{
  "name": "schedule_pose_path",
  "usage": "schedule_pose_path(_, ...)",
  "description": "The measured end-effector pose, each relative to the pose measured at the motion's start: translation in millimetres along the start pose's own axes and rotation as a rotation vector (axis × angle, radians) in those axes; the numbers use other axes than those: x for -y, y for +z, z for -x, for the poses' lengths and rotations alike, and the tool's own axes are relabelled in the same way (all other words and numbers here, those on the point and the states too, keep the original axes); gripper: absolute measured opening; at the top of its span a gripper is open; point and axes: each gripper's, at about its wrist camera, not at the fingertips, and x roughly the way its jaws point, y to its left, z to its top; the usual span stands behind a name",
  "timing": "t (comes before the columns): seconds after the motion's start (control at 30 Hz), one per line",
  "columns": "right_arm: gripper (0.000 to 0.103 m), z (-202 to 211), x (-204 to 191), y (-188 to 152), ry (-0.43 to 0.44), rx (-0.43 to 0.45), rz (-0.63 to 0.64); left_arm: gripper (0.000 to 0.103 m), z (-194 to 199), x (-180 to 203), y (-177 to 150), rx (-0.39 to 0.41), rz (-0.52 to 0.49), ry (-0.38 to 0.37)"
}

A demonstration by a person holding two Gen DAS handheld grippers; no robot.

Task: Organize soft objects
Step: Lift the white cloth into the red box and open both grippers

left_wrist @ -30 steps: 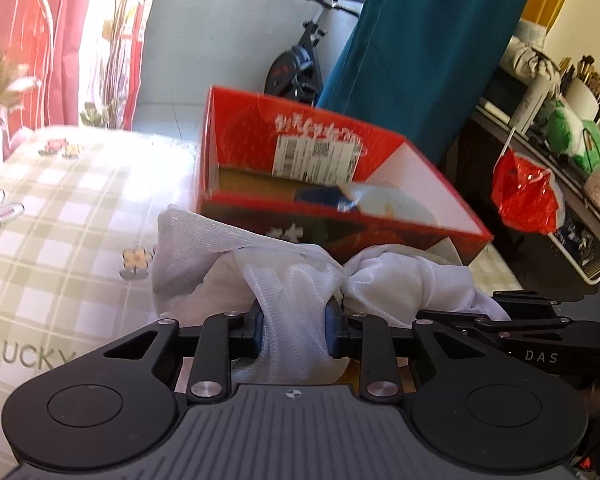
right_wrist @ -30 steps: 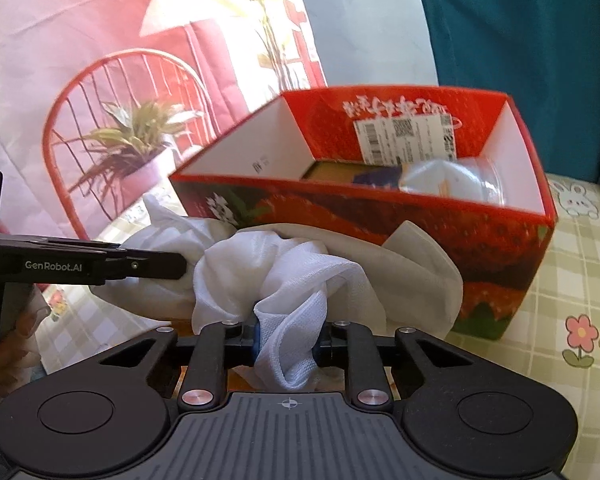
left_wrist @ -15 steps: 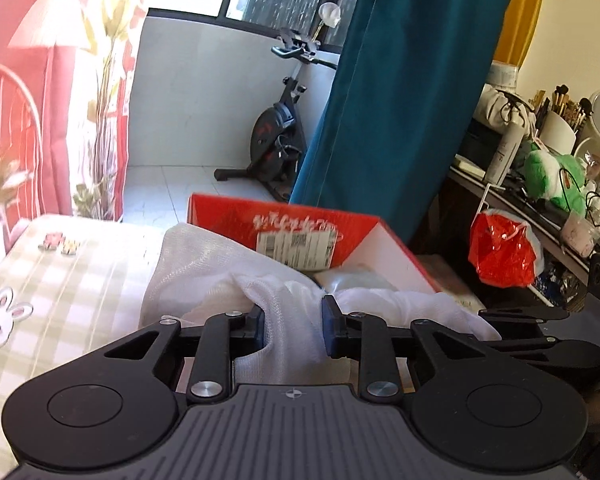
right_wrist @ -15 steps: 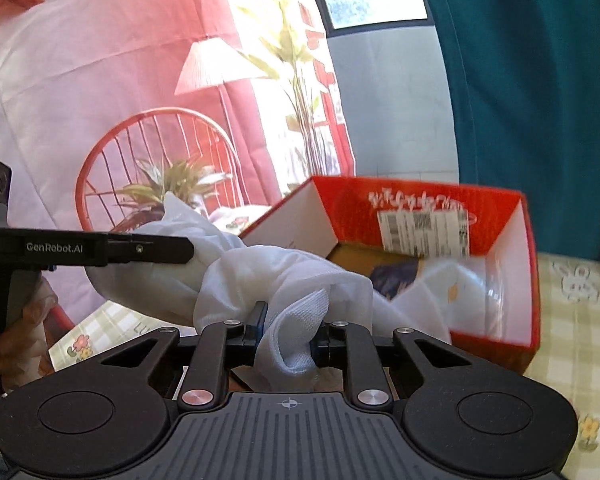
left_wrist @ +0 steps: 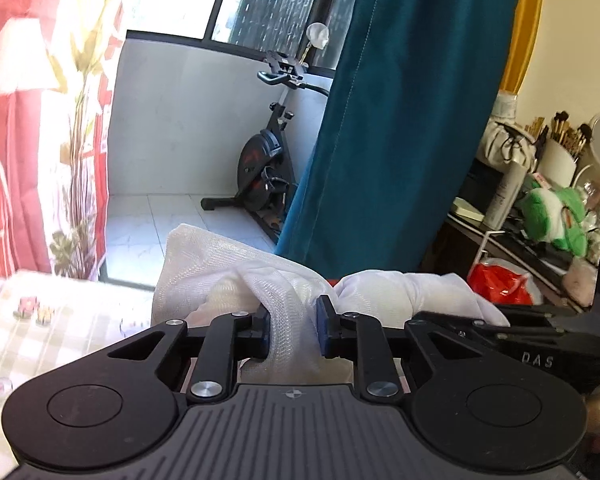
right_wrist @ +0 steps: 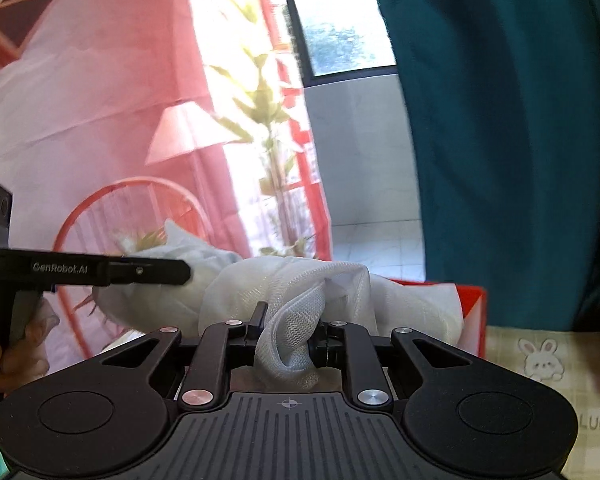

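Above the near edge of the checked cloth-covered table [right_wrist: 548, 344], a crumpled white mesh fabric [left_wrist: 236, 280] hangs bunched between both tools. The left gripper [left_wrist: 292, 330] clamps one fold of it, its jaws having just been closing on the cloth; the right gripper [right_wrist: 286, 338] pinches another fold, jaws clenched. Just behind the fabric, a red cardboard box [right_wrist: 474, 308] shows only a corner, probably resting on the table. A teal curtain [left_wrist: 400, 120] hangs far right.
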Motion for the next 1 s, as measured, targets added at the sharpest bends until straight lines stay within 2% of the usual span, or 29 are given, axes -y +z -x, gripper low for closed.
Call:
schedule_pose_path(0.2,0.016,-40.4,23.5,20.6,-0.08,-0.025,0.037,0.022,-43.9,-7.3,15.2,-0.006,-0.027,0.043)
schedule_pose_path(0.33,0.016,-70.7,32.0,23.7,-0.113,-0.06,0.056,0.022,-72.8,-19.4,16.8,-0.044,-0.025,0.07)
schedule_pose_path(0.67,0.016,-142.3,50.3,-4.2,-0.177,-0.243,0.01,0.022,-129.6,-40.1,-2.4,-0.215,-0.055,0.112)
schedule_pose_path(0.8,0.016,-160.1,59.9,-14.8,-0.197,-0.324,-0.04,0.022,-145.4,-41.3,-9.1,-0.279,-0.064,0.115)
schedule_pose_path(1.0,0.017,-176.9,67.9,-21.5,-0.209,-0.434,-0.084,0.023,-153.2,-42.5,-17.1,-0.333,-0.085,0.107)
